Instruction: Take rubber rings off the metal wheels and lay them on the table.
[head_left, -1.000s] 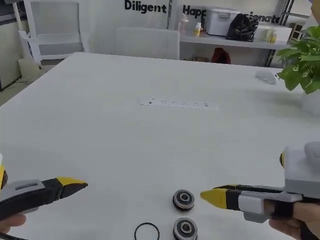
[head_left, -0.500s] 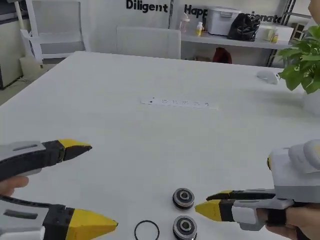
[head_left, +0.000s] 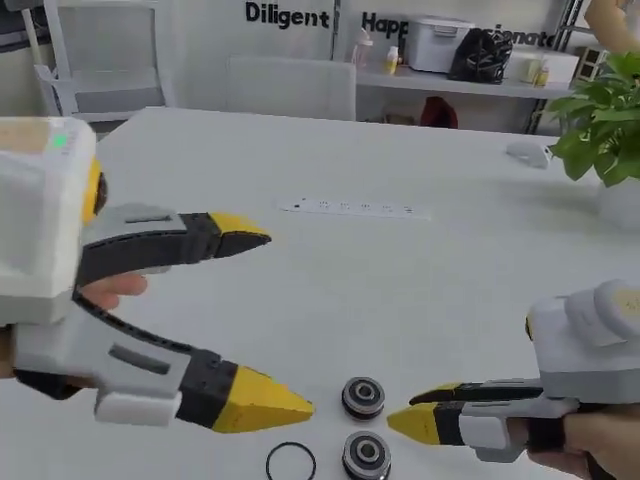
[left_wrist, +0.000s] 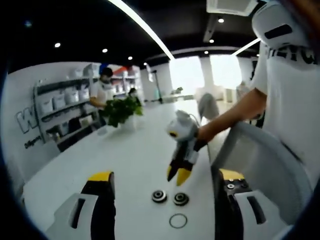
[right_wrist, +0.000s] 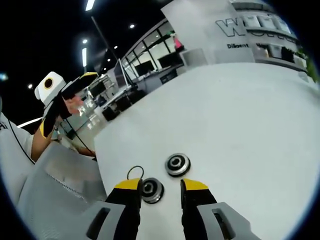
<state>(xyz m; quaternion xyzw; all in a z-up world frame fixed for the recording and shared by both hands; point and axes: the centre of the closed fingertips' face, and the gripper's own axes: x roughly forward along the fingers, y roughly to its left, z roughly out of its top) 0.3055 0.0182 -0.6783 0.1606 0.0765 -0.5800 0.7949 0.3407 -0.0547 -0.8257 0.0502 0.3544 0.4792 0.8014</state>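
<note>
On the white table (head_left: 400, 290), a loose rubber ring (head_left: 292, 462) lies just beside the nearer metal wheel (head_left: 367, 455), with the farther wheel (head_left: 363, 397) close behind. The right gripper (head_left: 412, 410), jaws narrowly parted and empty, sits low beside them; the left gripper (head_left: 285, 322) hangs raised, jaws spread wide.

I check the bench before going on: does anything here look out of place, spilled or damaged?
Nothing stands out. The farther metal wheel and the nearer metal wheel lie flat on the table, and one loose rubber ring lies flat beside the nearer one. No spill or damage shows.
</note>
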